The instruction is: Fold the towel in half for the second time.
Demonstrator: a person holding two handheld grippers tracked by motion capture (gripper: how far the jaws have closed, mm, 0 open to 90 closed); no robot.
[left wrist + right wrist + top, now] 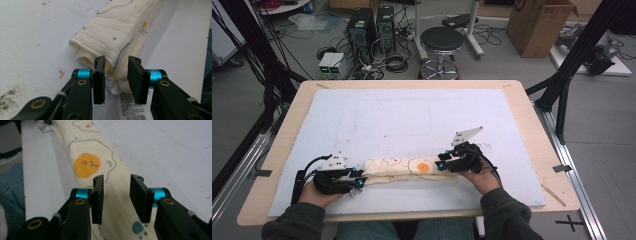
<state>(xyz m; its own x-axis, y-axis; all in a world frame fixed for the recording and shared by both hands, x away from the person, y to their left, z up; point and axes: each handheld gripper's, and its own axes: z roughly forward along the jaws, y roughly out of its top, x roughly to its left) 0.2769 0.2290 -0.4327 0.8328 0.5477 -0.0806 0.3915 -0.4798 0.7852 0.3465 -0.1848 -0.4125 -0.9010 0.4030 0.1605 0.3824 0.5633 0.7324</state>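
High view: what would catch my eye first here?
A long folded cream cloth printed with a fried-egg face lies along the near edge of a pale foam board. A hand-held black gripper sits at each end, left gripper and right gripper, jaws parted over the fabric.

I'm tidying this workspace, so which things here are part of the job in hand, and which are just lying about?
In the job:
- folded cloth
- left gripper, jaws apart at one end of it
- right gripper, jaws apart at the other end
- white board under the cloth

Lying about:
- stool
- cardboard box
- computer towers
- floor cables
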